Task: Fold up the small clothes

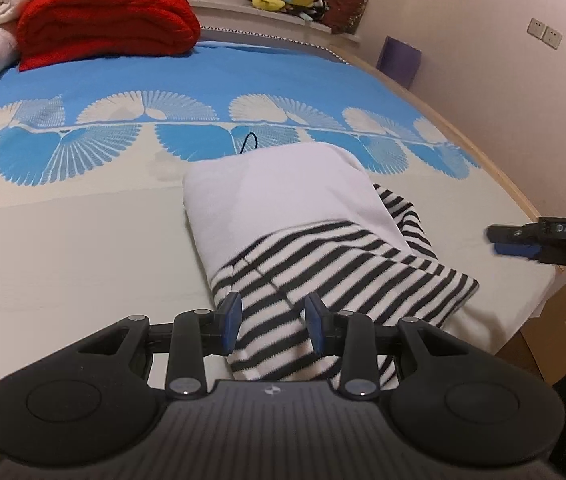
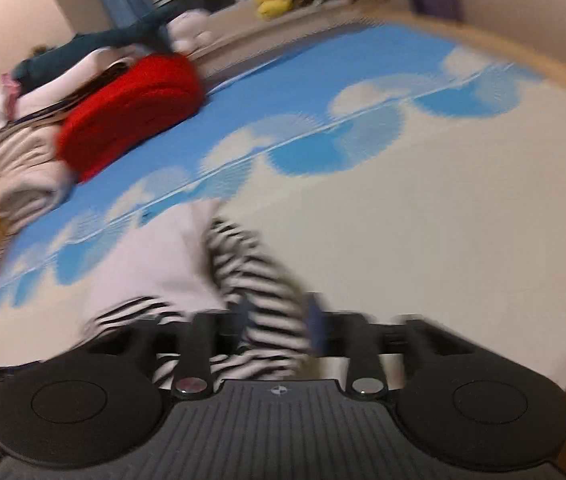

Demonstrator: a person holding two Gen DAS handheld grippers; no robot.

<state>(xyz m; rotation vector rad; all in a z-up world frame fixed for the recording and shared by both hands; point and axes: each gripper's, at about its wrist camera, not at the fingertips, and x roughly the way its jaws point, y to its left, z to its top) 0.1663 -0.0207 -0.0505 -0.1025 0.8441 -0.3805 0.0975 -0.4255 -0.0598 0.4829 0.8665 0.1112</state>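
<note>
Garment: striped top (image 1: 323,264) lies partly folded on the bed (image 1: 63,260) (white panel uppermost).
Left gripper (image 1: 273,322): jaws part-open, cloth between, grip unclear.
Right gripper (image 2: 279,318): jaws apart, gripping nothing.

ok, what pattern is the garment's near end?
Black and white stripes on the garment; its far part is plain white. Left wrist view shows it best.
</note>
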